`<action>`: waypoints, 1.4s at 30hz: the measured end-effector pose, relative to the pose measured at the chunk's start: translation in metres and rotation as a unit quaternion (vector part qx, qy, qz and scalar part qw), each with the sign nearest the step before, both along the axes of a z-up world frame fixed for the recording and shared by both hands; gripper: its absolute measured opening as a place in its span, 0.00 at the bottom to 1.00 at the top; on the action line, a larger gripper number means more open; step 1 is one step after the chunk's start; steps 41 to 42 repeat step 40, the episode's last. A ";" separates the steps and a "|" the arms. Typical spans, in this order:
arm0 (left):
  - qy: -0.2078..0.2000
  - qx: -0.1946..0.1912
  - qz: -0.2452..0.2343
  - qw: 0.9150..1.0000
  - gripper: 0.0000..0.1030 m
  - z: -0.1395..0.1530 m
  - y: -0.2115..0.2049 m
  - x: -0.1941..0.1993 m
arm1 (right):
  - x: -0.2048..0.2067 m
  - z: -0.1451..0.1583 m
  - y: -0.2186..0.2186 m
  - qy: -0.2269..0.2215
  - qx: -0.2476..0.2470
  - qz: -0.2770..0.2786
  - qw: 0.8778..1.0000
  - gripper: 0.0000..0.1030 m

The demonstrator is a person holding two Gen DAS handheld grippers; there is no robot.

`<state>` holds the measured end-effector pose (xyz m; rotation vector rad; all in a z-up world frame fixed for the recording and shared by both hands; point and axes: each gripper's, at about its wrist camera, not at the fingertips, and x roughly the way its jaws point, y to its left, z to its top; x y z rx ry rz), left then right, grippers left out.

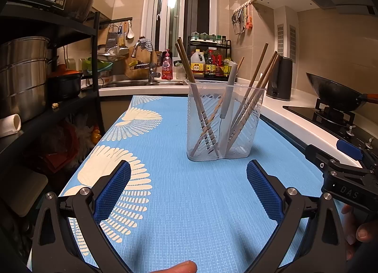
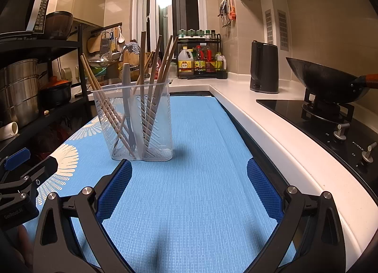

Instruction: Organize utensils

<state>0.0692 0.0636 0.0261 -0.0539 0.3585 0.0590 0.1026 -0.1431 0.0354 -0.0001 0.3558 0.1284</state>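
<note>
Listing from left to right, we record the following. Rack (image 1: 47, 65), far left: black shelves carrying steel pots (image 1: 23, 72), a dark pot with an orange lid (image 1: 65, 79) and a paper roll (image 1: 10, 125). Sink (image 1: 141, 84) behind it, with a tap (image 1: 151, 65) and a pink bottle (image 1: 167, 65) beside the tap.

Mat (image 1: 189, 202): blue, with white fan patterns on its left side; we hold both grippers above it.

Left gripper (image 1: 188, 186): its blue pads (image 1: 113, 190) stand wide apart, with nothing between them. It also shows at the left edge of the right wrist view (image 2: 23, 173).

Holder (image 1: 224, 121): clear plastic, slotted walls, two compartments, upright on the mat ahead of the left gripper and well apart from it. In the right wrist view the holder (image 2: 134, 121) sits ahead and left, near that gripper's left fingertip; we cannot tell whether they touch.

Contents: brown chopsticks (image 1: 255, 88) leaning in both compartments, and a grey-handled fork (image 2: 126, 98) set tines down near the middle divider.

Right gripper (image 2: 189, 188): pads (image 2: 264, 190) spread wide, holding nothing. It shows at the right edge of the left wrist view (image 1: 342, 171).

Counter (image 2: 271, 117), right: white, carrying a bottle rack (image 2: 200, 58), a dark kettle (image 2: 264, 67) and a wok (image 2: 323, 84) on the stove (image 2: 319, 117).
</note>
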 end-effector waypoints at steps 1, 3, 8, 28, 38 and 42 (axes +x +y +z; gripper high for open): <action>0.000 0.000 0.000 1.000 0.93 0.000 0.000 0.000 | 0.000 0.000 0.000 0.000 0.000 0.000 1.000 0.93; 0.000 0.000 0.000 1.000 0.93 0.000 0.000 0.000 | 0.000 0.000 0.000 -0.001 -0.001 0.000 1.000 0.94; -0.002 0.000 -0.001 1.000 0.93 0.001 -0.001 0.000 | 0.000 0.000 0.000 0.000 0.000 0.000 1.000 0.94; -0.005 0.001 -0.005 1.000 0.93 0.003 -0.005 -0.001 | 0.001 0.000 -0.001 0.000 0.000 0.000 1.000 0.95; -0.006 -0.001 -0.004 1.000 0.93 0.003 -0.001 -0.002 | 0.001 0.000 -0.001 0.000 0.000 0.000 1.000 0.95; -0.006 0.000 -0.004 1.000 0.93 0.003 -0.001 -0.002 | 0.001 0.000 -0.001 0.000 0.000 0.000 1.000 0.95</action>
